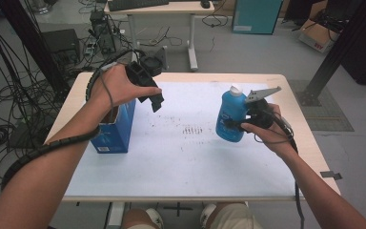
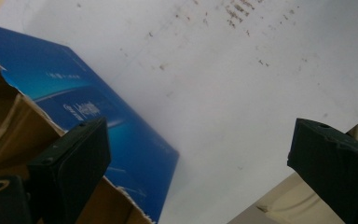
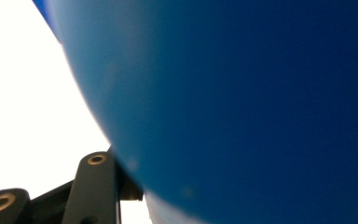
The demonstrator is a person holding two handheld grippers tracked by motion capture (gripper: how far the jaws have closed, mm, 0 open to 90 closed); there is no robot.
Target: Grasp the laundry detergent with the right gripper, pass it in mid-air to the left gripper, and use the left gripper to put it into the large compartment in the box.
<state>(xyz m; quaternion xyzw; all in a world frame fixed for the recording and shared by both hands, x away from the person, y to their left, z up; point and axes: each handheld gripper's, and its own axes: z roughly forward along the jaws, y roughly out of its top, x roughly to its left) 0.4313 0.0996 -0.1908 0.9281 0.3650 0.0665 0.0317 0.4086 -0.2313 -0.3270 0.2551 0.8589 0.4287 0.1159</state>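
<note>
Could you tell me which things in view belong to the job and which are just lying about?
In the job:
- blue bottle, clamped in the right hand-held gripper
- open blue box
- left hand-held gripper

Lying about:
- desk
- floor cables
- cardboard box

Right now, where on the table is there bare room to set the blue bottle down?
The white mat lies bare between the blue carton and the blue bottle, and along its near edge. The left edge is crowded by the carton, with the left hand-held gripper above it.
</note>
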